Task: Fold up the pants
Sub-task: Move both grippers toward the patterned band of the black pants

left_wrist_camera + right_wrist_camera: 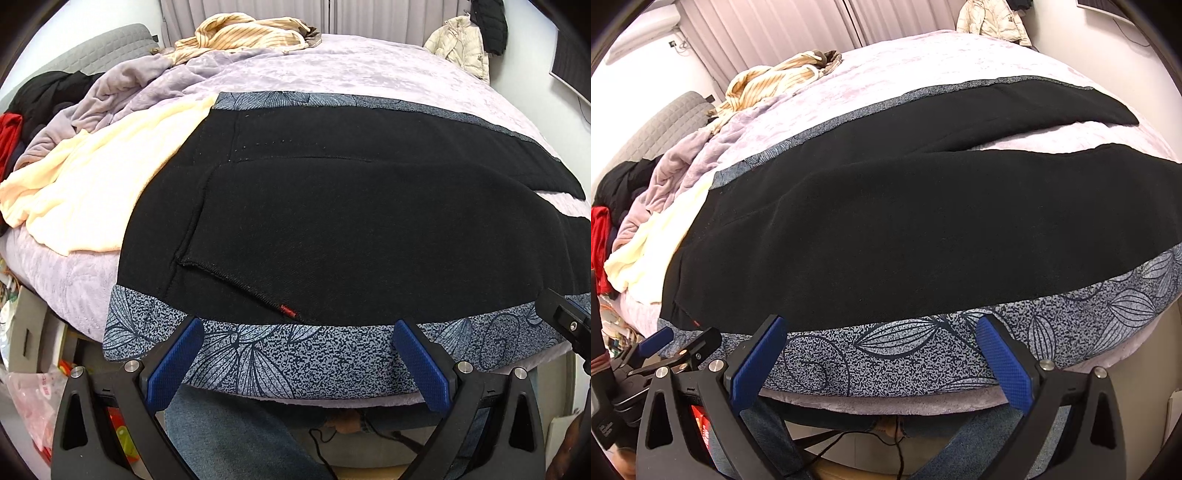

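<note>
Spread flat across a patterned blue mat (258, 354) on the bed (351, 70): black pants (332, 229), waist toward the heaped cream blanket (92, 192), two legs running away from it and parted by a wedge of lilac cover. Unfolded so far, by the look of it; first fold lengthwise, one leg over the other.

Relative to the pants: near edge just beyond both pairs of tongs, far leg well up the bed, small red tab (289, 311) at the near hem of the pocket.

Left tongs (295, 339) released, spread wide, empty, hovering over the mat strip just short of the near edge by the pocket. Right tongs (879, 338) likewise released and empty, farther along the near leg.

For a clean fold: pinch only the pants edge, not the mat beneath. Grip at waist and leg together, lift evenly, carry across to meet the far leg's outer seam. Keep cloth taut between grips to avoid sagging or creasing.
</note>
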A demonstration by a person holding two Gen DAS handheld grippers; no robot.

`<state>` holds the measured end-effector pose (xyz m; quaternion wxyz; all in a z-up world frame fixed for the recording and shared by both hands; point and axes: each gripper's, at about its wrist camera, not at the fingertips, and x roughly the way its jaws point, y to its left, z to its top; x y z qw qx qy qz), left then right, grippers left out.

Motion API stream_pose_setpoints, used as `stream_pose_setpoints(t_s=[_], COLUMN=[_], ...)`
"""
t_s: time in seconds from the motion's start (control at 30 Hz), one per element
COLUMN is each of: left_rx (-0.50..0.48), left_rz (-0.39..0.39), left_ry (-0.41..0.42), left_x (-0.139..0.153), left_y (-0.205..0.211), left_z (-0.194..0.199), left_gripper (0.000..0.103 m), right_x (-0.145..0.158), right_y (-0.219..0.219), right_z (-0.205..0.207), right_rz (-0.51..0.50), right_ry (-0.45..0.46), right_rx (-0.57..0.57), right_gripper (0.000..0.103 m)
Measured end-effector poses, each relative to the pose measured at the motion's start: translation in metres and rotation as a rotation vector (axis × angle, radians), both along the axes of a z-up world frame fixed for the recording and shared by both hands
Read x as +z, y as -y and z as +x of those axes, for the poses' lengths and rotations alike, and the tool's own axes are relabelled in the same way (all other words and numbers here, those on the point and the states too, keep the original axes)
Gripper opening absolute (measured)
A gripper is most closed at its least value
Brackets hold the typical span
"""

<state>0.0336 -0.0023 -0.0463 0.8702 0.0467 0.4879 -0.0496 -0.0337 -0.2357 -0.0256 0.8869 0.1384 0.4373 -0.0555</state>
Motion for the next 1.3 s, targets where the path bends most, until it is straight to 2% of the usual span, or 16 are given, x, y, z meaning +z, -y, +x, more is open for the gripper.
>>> stream_pose_setpoints(t_s=[0.13,0.23,0.67,1.3], left_rx=[0.014,0.02,0.055,0.068], left_rz=[-0.012,-0.02,-0.018,-0.019], left_ry=[-0.002,0.004,-0.002,-0.014], left_x=[0.001,0.003,0.004,0.004], left_y=[-0.003,-0.01,-0.03,-0.025], left_z=[0.012,0.014,0.004,-0.002], left_gripper=[0.103,0.103,0.103,0.103], right_x=[0.001,0.005,0.0,-0.003], right_y=[-0.001,-0.005,-0.004,0.006], right_z=[0.001,0.002,-0.001,-0.006], right_rz=[0.014,-0.014,0.022,0.054], right_ry=[-0.001,0.007,0.005,0.024], right_rx=[-0.003,0.003,0.007,0.004], right_gripper=[0.102,0.102,0.102,0.102])
